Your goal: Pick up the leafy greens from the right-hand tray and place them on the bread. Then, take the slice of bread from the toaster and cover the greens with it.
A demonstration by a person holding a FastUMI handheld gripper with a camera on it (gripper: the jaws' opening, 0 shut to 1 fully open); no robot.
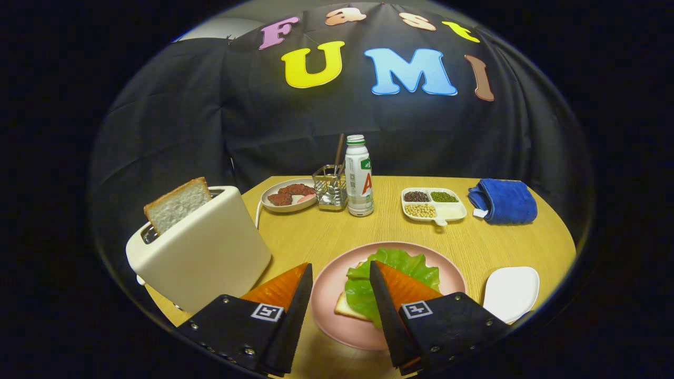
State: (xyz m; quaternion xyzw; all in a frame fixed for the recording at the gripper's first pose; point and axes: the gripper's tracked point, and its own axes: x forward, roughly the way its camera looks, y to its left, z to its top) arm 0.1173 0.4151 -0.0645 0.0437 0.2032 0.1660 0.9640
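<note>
Tongs (341,271) gape wide, gripping nothing, above a round pink plate (329,295) where ruffled green lettuce (363,284) covers bread; at ten o'clock, a porous white slice (176,204) stands in the smooth cream toaster (202,252).

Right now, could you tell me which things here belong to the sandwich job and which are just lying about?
Job: leafy greens on bread, pink plate, toaster with bread slice, white tray, open gripper.
Lying about: bottle, bean dish, blue cloth, meat plate, utensil holder.
</note>
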